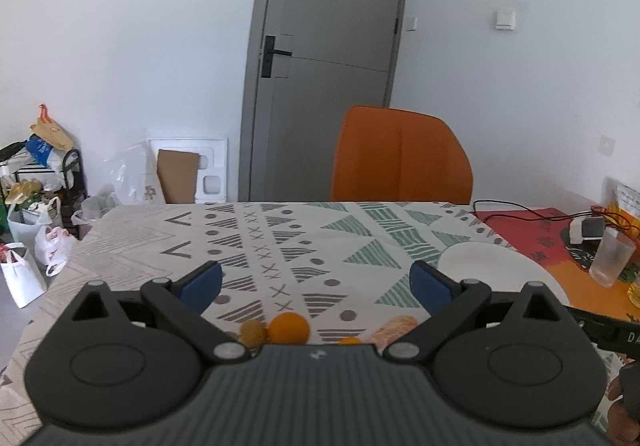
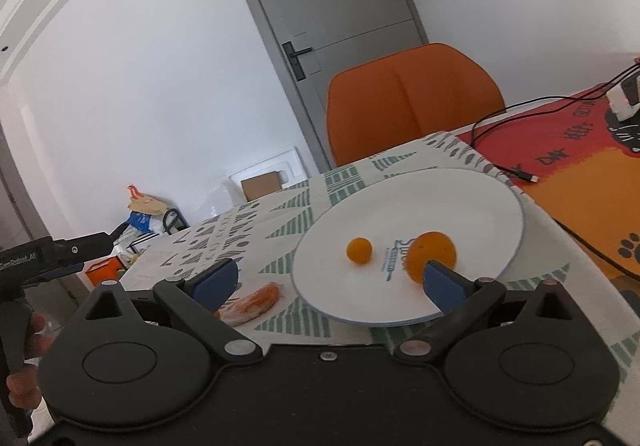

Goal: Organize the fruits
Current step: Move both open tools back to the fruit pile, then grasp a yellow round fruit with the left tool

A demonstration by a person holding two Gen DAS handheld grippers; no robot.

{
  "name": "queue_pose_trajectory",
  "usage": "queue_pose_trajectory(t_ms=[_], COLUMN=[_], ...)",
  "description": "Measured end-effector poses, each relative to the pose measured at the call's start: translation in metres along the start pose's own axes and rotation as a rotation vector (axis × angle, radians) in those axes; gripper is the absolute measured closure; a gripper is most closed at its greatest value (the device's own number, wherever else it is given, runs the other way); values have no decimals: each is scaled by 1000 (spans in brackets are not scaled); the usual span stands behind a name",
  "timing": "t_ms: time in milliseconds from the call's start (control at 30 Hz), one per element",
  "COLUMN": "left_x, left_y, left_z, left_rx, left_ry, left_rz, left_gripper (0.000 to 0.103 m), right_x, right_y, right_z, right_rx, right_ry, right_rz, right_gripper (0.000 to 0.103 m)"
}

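In the right wrist view a white plate (image 2: 460, 198) holds a small orange fruit (image 2: 359, 250) and a larger orange (image 2: 434, 256). A wrapped orange piece (image 2: 252, 302) lies on the cloth left of the plate. My right gripper (image 2: 330, 282) is open and empty above the plate's near edge. In the left wrist view my left gripper (image 1: 316, 284) is open and empty above the patterned cloth. An orange (image 1: 289, 328), a brownish fruit (image 1: 253, 332), a small orange fruit (image 1: 349, 341) and the wrapped piece (image 1: 394, 330) lie just below it. The plate (image 1: 500, 270) is to its right.
An orange chair (image 1: 400, 158) stands behind the table. A plastic cup (image 1: 612, 256), a charger with black cable (image 1: 586, 228) and a red-orange mat (image 2: 580, 174) are at the right. Bags and a rack (image 1: 36, 214) stand on the floor at left.
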State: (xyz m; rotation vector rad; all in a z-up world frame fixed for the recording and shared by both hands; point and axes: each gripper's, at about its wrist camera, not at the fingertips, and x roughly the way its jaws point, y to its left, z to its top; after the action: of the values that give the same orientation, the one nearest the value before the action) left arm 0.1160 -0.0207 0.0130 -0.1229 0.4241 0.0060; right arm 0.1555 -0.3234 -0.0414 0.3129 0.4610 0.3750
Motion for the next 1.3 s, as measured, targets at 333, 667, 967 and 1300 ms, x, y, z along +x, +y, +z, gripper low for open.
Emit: queue_pose_trajectory(t_ms=[333,667,967,1300], left_x=[-4,0,15,31], left_y=[25,44,57,62], left_z=[-7,-23,-43,-58], left_rx=[-23,-32,-52,-53], left_ry=[21,45,118,180], left_rz=[46,60,49,22], left_gripper=[4,9,39,47], right_x=[7,16,28,44], right_y=[21,40,56,73], right_z=[-3,-9,-18,-28], right_rx=[-35,-70,-102,-129], right_ry=[26,60,107,161], right_rz=[39,61,89,126], right_gripper=[3,3,5,15])
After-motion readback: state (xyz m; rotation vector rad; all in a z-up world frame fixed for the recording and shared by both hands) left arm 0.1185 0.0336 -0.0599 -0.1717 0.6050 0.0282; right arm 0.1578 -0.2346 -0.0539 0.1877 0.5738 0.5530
